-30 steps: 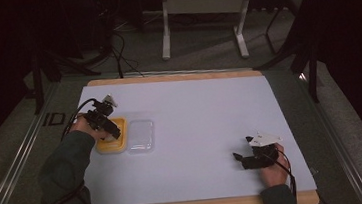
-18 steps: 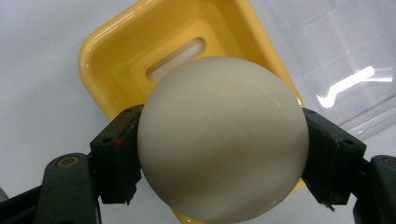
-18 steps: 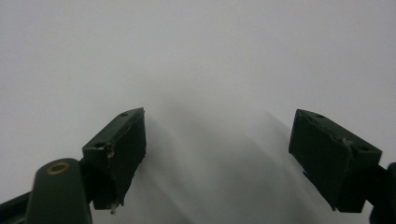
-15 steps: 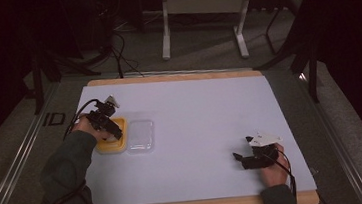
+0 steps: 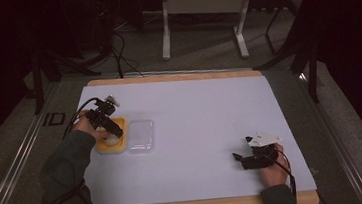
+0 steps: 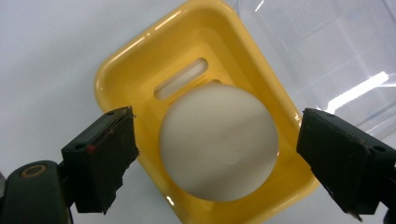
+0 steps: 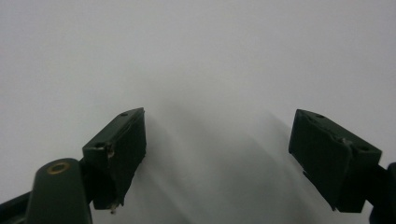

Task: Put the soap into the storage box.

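Release step: left gripper [image 6: 217, 154] jaws have just been opening off the white soap [image 6: 218, 141], now in the yellow dish [image 6: 140, 60] (clear lid [image 6: 327, 42] beside); right gripper [image 7: 219, 158] idle, spread; next, lift clear.

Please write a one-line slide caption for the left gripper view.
Left gripper, jaws just opened, poised over a round white soap lying in a yellow soap dish beside a clear lid.
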`<state>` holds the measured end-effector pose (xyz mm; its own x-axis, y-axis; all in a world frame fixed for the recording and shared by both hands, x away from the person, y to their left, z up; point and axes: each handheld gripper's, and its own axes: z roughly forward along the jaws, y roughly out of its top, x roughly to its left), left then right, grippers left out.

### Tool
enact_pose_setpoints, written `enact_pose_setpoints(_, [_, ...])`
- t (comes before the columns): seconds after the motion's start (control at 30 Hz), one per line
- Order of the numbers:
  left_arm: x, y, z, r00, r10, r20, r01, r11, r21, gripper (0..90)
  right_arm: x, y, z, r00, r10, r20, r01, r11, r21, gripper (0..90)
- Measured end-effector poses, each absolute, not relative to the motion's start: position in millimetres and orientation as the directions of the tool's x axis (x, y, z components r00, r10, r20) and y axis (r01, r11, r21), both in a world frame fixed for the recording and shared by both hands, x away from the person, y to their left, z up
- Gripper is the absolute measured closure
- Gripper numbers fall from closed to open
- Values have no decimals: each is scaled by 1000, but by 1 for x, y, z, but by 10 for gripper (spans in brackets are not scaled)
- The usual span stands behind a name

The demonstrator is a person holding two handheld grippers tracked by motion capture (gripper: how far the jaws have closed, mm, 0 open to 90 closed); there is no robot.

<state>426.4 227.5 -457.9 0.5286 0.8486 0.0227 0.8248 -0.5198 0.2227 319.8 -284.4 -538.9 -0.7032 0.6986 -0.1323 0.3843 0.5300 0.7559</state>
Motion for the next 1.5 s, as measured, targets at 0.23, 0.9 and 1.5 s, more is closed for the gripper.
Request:
enact_pose_setpoints(0.23, [423,229,-452,537,843,34,813,-527,246,135,320,-284,-539,-703,698,-133,384,531,755,187])
enact_pose_setpoints(0.9, [406,209,-440,620,782,68,734,-608,304,162,320,-284,-539,-704,698,-132,385,530,756,187])
enact_pose_setpoints(1.5, [376,175,-450,772,636,19,596,-733,328,365,320,-284,-539,-703,699,-132,385,530,756,187])
